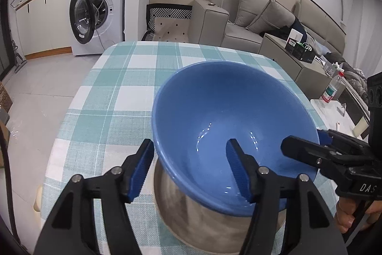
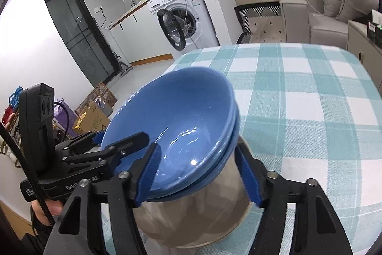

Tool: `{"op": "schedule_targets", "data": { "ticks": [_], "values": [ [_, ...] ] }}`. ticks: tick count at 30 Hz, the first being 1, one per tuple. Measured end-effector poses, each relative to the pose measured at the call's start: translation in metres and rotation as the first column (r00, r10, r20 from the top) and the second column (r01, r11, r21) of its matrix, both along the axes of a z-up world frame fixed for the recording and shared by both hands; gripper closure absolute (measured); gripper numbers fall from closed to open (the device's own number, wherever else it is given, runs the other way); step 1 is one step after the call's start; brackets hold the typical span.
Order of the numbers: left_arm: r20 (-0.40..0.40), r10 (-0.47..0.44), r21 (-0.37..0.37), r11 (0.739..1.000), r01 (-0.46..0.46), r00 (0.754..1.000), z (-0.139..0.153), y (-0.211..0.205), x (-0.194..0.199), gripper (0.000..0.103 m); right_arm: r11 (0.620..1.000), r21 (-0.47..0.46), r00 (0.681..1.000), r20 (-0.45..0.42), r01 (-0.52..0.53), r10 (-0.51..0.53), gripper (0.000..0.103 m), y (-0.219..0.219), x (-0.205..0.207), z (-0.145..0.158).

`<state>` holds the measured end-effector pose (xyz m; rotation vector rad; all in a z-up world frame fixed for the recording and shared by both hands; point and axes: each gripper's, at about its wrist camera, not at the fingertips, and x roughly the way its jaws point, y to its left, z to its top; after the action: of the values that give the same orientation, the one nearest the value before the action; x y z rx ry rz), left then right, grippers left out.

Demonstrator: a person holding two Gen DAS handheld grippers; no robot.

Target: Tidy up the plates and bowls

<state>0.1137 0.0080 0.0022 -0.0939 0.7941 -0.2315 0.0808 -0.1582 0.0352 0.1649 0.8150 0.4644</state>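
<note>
Blue bowls [image 2: 181,126], 2 nested, sit tilted on a steel pot [image 2: 195,212] on the table [image 2: 310,99], left gripper [image 1: 191,169] and right gripper [image 2: 198,173] both spread wide around the rim, gripping nothing, so 1 nudge could slide them off.

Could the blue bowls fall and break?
Maybe. The blue bowls sit tilted on a metal pot, not flat, so they might slide off. Both the left tool and right tool have open fingers straddling the rim, so nothing clamps the bowls. They also stand near the table's edge, with hard floor below, so a bump could send them over.
</note>
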Motion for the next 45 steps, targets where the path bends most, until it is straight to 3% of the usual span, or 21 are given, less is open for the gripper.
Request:
{"op": "schedule_targets", "data": {
  "ticks": [4, 7, 9, 10, 12, 19, 22, 32, 39, 45],
  "values": [
    [0.014, 0.015, -0.012, 1.0, -0.015, 1.0, 0.005, 0.007, -0.003, 0.028, 1.0, -0.012, 0.999, 0.039, 0.01, -0.009, 0.019, -0.006, -0.001, 0.007],
    [0.031, 0.018, -0.01, 1.0, -0.018, 0.999, 0.01, 0.01, -0.007, 0.025, 1.0, -0.014, 0.998, 0.055, 0.006, -0.005, 0.011, -0.008, -0.003, 0.011],
    [0.047, 0.019, 0.001, 1.0, -0.019, 0.999, 0.014, 0.011, -0.011, 0.016, 1.0, -0.019, 0.997, 0.078, -0.005, 0.007, 0.004, -0.009, -0.007, 0.015],
    [0.058, 0.02, 0.004, 1.0, -0.02, 0.998, 0.016, 0.012, -0.014, 0.011, 1.0, -0.021, 0.996, 0.094, -0.01, 0.012, 0.003, -0.009, -0.009, 0.017],
    [0.084, 0.022, 0.006, 1.0, -0.023, 0.996, 0.02, 0.013, -0.018, 0.008, 0.999, -0.03, 0.992, 0.121, -0.021, 0.025, 0.001, -0.009, -0.014, 0.02],
    [0.13, 0.016, 0.025, 0.999, -0.019, 0.991, 0.028, 0.012, -0.03, 0.008, 0.998, -0.037, 0.981, 0.184, -0.049, 0.055, 0.001, -0.009, -0.026, 0.03],
    [0.151, 0.013, 0.017, 1.0, -0.016, 0.988, 0.031, 0.014, -0.036, 0.0, 0.997, -0.06, 0.972, 0.226, -0.045, 0.058, 0.001, -0.009, -0.034, 0.034],
    [0.243, 0.037, 0.034, 0.998, -0.047, 0.969, 0.029, 0.024, -0.06, 0.0, 0.996, -0.068, 0.944, 0.321, -0.064, 0.082, 0.001, -0.026, -0.063, 0.034],
    [0.272, 0.048, 0.035, 0.998, -0.06, 0.961, 0.017, 0.027, -0.073, 0.0, 0.995, -0.065, 0.933, 0.348, -0.073, 0.091, 0.001, -0.036, -0.079, 0.025],
    [0.336, 0.056, 0.056, 0.995, -0.08, 0.94, 0.014, 0.028, -0.092, 0.0, 0.995, -0.068, 0.929, 0.357, -0.077, 0.096, 0.001, -0.039, -0.091, 0.015]
  ]
}}
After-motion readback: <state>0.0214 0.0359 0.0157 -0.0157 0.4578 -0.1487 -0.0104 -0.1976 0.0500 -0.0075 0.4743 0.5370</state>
